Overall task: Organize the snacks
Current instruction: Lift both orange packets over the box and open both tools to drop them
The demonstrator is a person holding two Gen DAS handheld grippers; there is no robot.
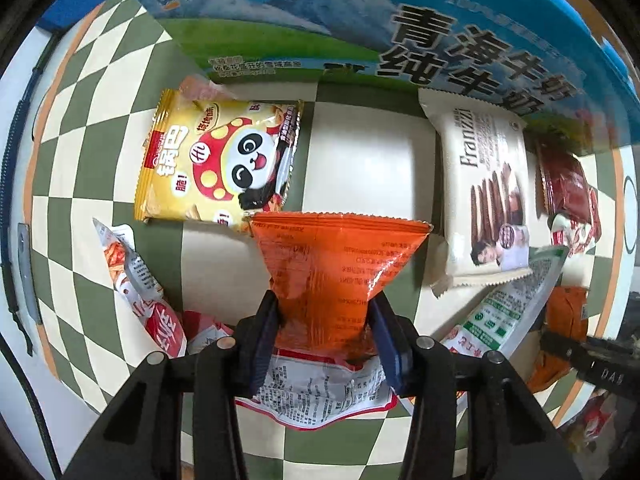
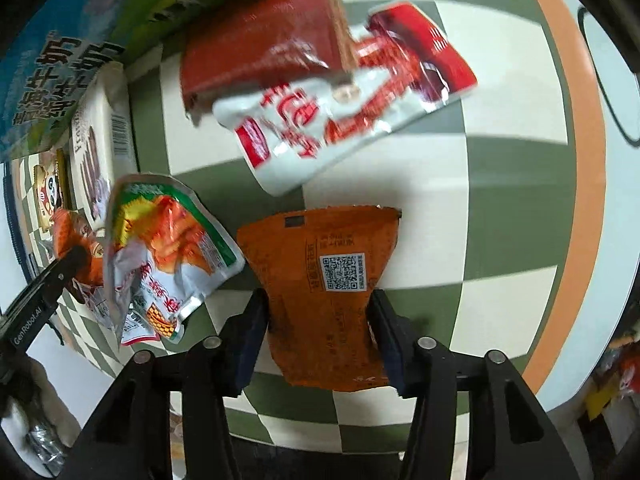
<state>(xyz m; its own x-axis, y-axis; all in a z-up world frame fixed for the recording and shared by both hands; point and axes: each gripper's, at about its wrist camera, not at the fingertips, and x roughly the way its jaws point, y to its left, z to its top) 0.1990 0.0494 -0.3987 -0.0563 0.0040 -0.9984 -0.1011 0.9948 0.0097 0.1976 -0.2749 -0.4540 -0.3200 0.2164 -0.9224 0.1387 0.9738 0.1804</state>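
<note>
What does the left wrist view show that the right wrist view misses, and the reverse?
Left wrist only: the left tongs shut on an orange packet, with a printed wrapper beneath.

Right wrist only: the right tongs shut on an orange QR-code pouch.

Both: the milk carton box, the Franzzi pack and the checkered table.

From my left wrist view I read "青海牛奶 纯牛奶" in large black characters on the blue milk carton (image 1: 440, 20), "Franzzi" printed sideways on the cream biscuit pack (image 1: 480, 184), and "锅巴" with "脆!" on the yellow panda snack bag (image 1: 216, 160). From my right wrist view I read "GenRobot.AI" on the arm of the left tool (image 2: 30, 326), and I see a QR code, its surrounding print too small to read, on the orange packet (image 2: 332, 292).
</note>
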